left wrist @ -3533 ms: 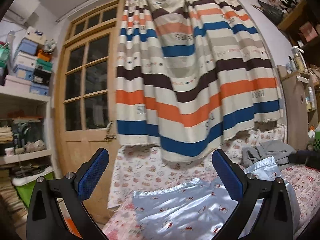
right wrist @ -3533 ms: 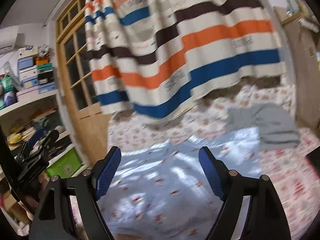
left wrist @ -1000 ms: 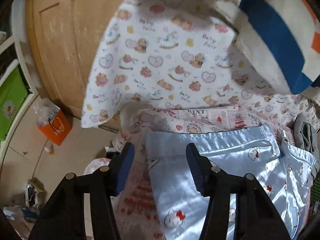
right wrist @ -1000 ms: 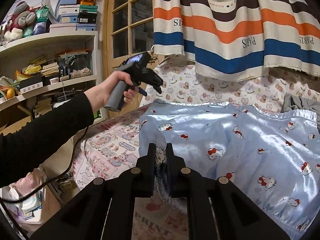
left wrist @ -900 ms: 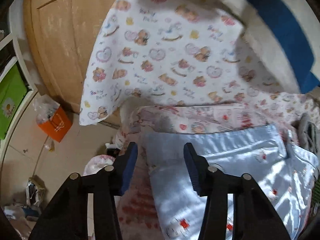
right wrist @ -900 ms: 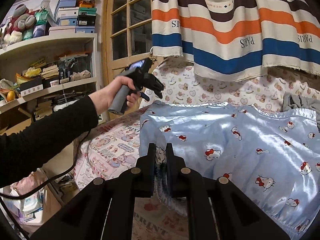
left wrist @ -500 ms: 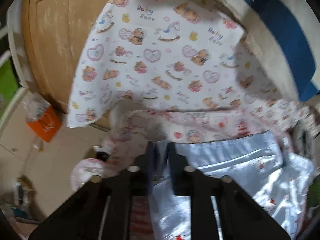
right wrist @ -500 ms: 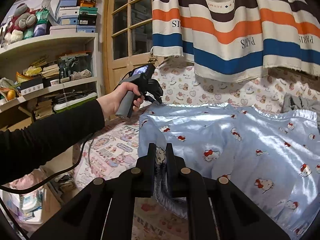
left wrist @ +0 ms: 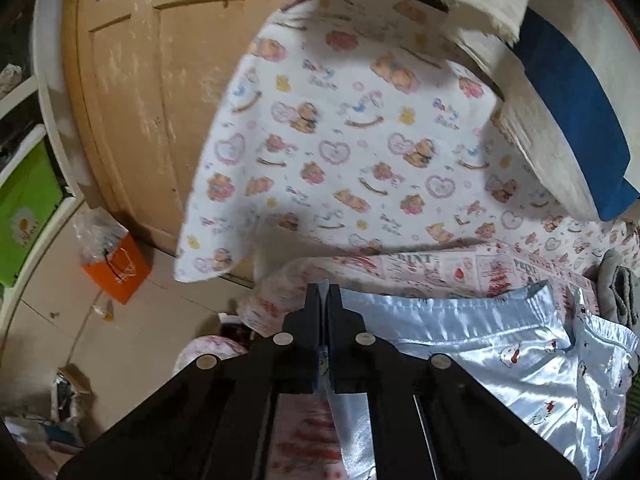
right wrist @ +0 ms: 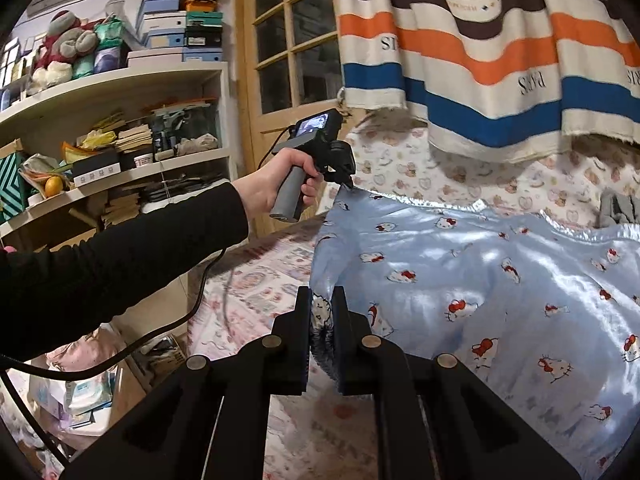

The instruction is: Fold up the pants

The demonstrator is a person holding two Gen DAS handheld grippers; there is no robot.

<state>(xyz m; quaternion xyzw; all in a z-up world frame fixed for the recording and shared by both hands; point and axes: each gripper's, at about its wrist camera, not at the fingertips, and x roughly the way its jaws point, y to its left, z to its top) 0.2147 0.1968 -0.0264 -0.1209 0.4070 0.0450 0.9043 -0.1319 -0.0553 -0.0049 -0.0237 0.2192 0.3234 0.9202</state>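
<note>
the left gripper [left wrist: 324, 292] is clenched on a corner of the pale blue satin pants [left wrist: 500, 356], its jaws pressed together with only a sliver of cloth between them. the right gripper [right wrist: 321, 300] is likewise clamped on another corner of the pants [right wrist: 480, 280], a bunch of printed satin pinched between its pads. in the right wrist view the left hand [right wrist: 276, 184] holds its gripper at the far corner of the same near-side end, so the cloth edge runs straight between the two tongs, along the bed's side edge.

the pants lie spread flat on the bed [right wrist: 256, 280], long axis running away from that edge across the mattress toward the grey garment [right wrist: 618, 204] at the far side. the held edge sits just inside the bed's side edge; beyond it the patterned sheet drops to open floor [left wrist: 80, 320]. a teddy-print sheet [left wrist: 340, 140] hangs behind the bed's head edge, under a striped curtain [right wrist: 480, 60]. a wooden door [left wrist: 132, 100] and shelves [right wrist: 120, 128] stand beyond the floor gap.
</note>
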